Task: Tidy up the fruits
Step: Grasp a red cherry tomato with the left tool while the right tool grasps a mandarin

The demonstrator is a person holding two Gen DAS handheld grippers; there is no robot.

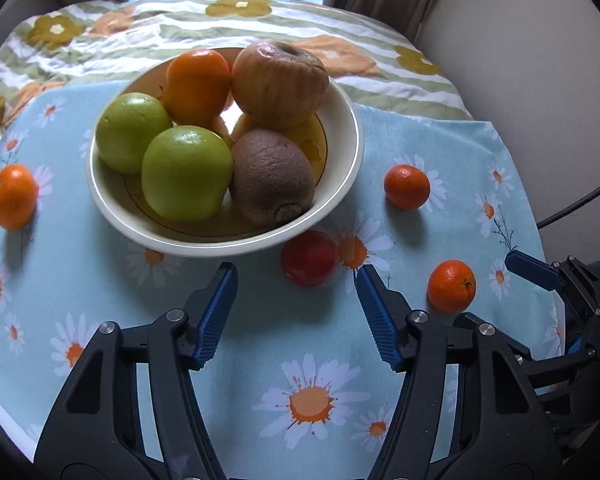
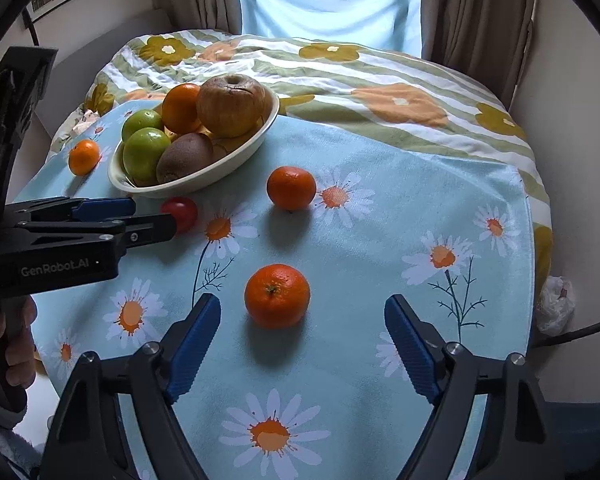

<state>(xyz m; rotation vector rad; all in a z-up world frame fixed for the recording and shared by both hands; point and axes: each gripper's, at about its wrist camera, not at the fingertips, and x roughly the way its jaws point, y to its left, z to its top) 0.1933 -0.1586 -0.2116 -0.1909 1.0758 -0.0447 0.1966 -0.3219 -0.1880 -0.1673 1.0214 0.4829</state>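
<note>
- Striped floral duvet [image 2: 380,80] runs behind the bowl, under the daisy cloth.
- Blue daisy cloth [image 2: 380,208] carries the bowl and all loose fruit.
- Cream bowl [image 1: 332,200]: landmark, sits at the cloth's far edge.
- Left gripper [image 1: 296,276]: just in front of the bowl, jaws spread wide, nothing between them.
- Right gripper [image 2: 302,312]: well in front of the bowl, to its right, jaws wide, empty.
- In the bowl: wrinkled brown apple [image 1: 280,80], two green apples [image 1: 186,172], kiwi [image 1: 272,176], orange [image 1: 196,80].
- Red tomato [image 1: 309,258]: touching or just under the bowl's front rim, by the left gripper's right finger.
- Mandarin [image 1: 14,196]: left of the bowl, apart.
- Second mandarin [image 2: 291,188]: right of the bowl, near.
- Third mandarin [image 2: 277,295]: well in front-right of the bowl, ahead of the right gripper's open gap.
</note>
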